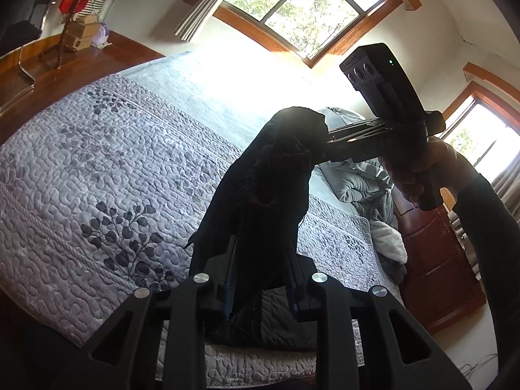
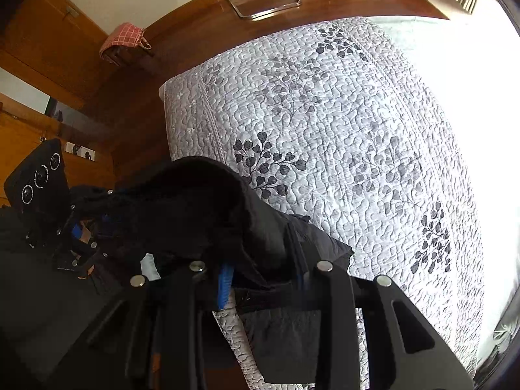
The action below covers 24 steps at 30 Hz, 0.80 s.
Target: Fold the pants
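Black pants (image 1: 260, 178) hang bunched above the bed, stretched between both grippers. In the left wrist view my left gripper (image 1: 260, 256) is shut on the lower end of the cloth, which fills the gap between its fingers. My right gripper (image 1: 323, 143), held by a hand, is shut on the upper end, up and to the right. In the right wrist view the pants (image 2: 201, 201) bulge over the right gripper (image 2: 263, 271), which pinches them beside its blue pad. The left gripper (image 2: 94, 227) grips the same cloth at the far left. A part of the pants lies on the quilt below.
A grey quilted bedspread (image 1: 97, 162) with a leaf pattern (image 2: 357, 130) covers the bed. Crumpled grey bedding (image 1: 357, 185) lies at its head, beside a wooden cabinet (image 1: 432, 260). A chrome-legged chair (image 2: 260, 0) and a red-checked stool (image 2: 122, 40) stand on the wooden floor.
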{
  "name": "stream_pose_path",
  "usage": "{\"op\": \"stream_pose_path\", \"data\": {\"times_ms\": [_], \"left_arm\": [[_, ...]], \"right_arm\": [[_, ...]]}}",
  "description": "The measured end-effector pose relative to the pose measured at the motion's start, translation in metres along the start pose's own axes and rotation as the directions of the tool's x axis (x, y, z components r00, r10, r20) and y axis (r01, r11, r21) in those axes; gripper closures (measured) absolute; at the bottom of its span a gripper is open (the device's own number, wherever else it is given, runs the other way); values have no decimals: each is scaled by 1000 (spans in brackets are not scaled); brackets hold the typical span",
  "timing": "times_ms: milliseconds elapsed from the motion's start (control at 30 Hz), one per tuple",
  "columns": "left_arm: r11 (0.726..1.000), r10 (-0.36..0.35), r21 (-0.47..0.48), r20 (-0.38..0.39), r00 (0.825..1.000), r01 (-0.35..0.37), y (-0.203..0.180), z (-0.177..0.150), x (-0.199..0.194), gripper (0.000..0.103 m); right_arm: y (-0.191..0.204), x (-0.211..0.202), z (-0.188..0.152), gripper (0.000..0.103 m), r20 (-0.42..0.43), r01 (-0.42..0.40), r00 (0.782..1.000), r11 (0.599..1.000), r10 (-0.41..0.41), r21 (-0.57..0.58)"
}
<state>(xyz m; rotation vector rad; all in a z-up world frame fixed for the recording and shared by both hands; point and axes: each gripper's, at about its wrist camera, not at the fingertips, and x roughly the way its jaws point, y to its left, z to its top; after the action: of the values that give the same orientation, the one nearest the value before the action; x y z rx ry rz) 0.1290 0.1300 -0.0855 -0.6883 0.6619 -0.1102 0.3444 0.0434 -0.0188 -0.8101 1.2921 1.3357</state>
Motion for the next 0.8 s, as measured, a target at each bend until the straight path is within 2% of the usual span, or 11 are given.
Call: {"op": "stream_pose_path", "data": {"times_ms": [800], "left_arm": [[973, -53, 219, -94, 994, 72, -102, -29, 39, 78]], "right_arm": [[-40, -35, -116, 75, 115, 12, 993, 987, -32, 163]]}}
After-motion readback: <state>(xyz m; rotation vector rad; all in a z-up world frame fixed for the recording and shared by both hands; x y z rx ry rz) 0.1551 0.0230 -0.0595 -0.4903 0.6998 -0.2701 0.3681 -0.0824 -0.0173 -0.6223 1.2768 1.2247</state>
